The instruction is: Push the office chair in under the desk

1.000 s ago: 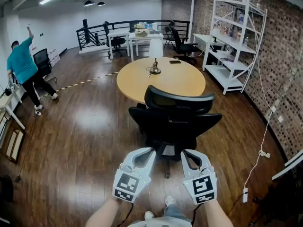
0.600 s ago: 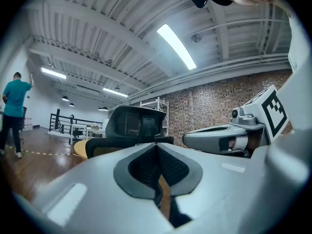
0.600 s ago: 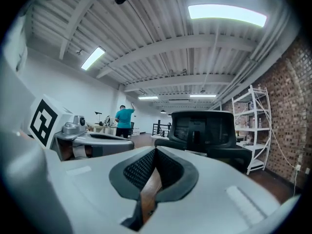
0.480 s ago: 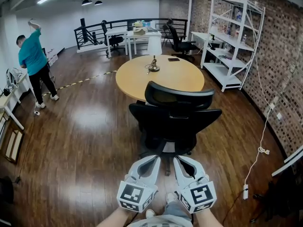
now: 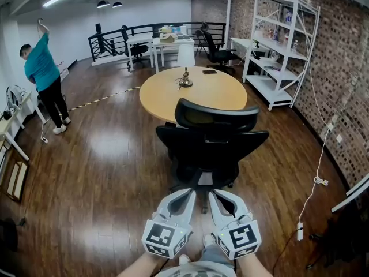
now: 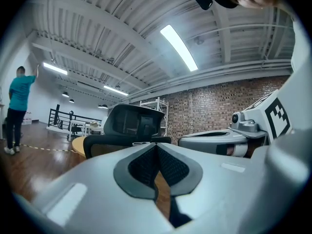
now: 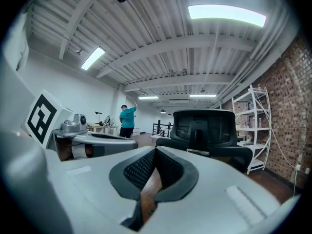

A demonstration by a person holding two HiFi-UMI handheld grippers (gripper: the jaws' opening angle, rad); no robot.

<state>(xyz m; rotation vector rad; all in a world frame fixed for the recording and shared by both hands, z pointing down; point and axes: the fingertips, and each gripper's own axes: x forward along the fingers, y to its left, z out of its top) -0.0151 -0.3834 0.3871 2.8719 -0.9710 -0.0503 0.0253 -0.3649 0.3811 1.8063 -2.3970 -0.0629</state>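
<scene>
**Gloss underfoot, grit on the wall**

From where I stand, the dark wooden plank floor (image 5: 98,172) is the shiniest thing here, polished enough to throw back the ceiling lights. The round pale wooden table top (image 5: 219,103) farther off looks smooth, with a softer satin sheen. The black office chair (image 5: 213,140) has a mesh-looking back in a matt plastic frame. On the right, the red brick wall (image 5: 340,79) is rough and dull, and the white shelving rack (image 5: 279,56) against it looks like painted metal. Near me, the left gripper (image 5: 189,194) and right gripper (image 5: 213,194) wear smooth matt grey plastic shells. Their black pads (image 6: 144,165) are finely textured. Overhead, the white ribbed ceiling (image 7: 170,43) seems to be sheet metal.
</scene>
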